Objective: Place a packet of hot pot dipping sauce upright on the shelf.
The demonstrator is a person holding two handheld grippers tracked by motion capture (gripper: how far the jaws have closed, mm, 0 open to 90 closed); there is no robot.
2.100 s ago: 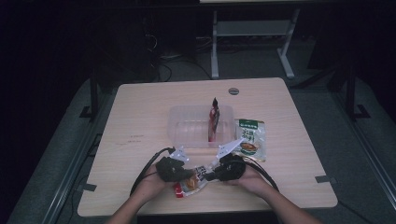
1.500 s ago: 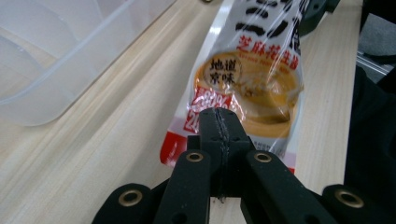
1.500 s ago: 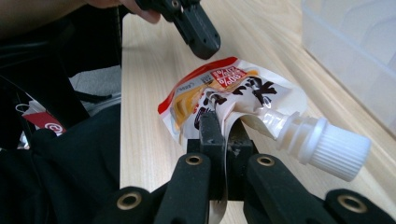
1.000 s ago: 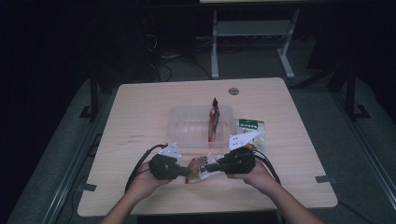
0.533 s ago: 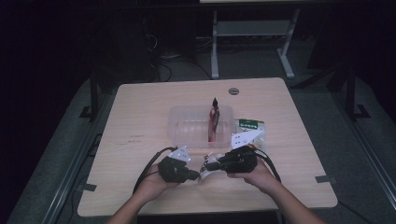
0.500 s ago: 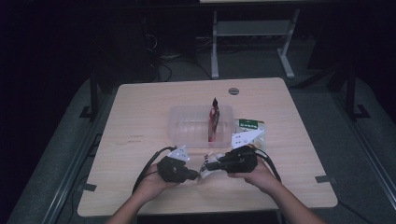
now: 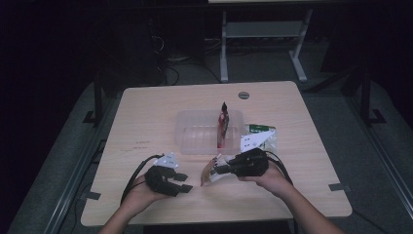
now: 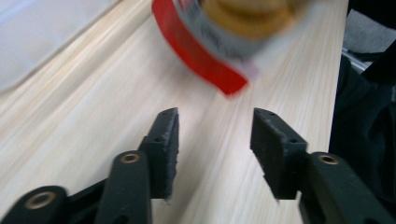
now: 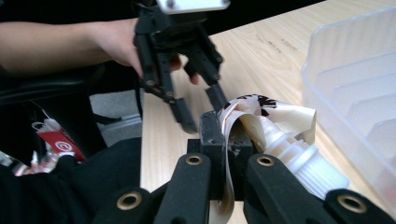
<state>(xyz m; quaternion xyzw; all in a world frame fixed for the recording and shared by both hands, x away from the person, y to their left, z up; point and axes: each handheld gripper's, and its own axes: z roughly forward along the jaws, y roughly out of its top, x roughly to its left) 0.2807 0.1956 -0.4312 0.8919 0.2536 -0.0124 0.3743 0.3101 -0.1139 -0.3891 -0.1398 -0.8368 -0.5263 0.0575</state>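
The right gripper [image 9: 227,135], at lower centre of its own view, pinches a cream pouch [image 9: 261,116] by its edge. The left gripper [image 8: 214,149] gapes empty over the table [image 7: 146,112]; the blurred printing is unreadable.

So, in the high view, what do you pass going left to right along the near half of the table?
Left gripper, open, then the spouted pouch, then the right gripper shut on it, then the green snack packet behind it.
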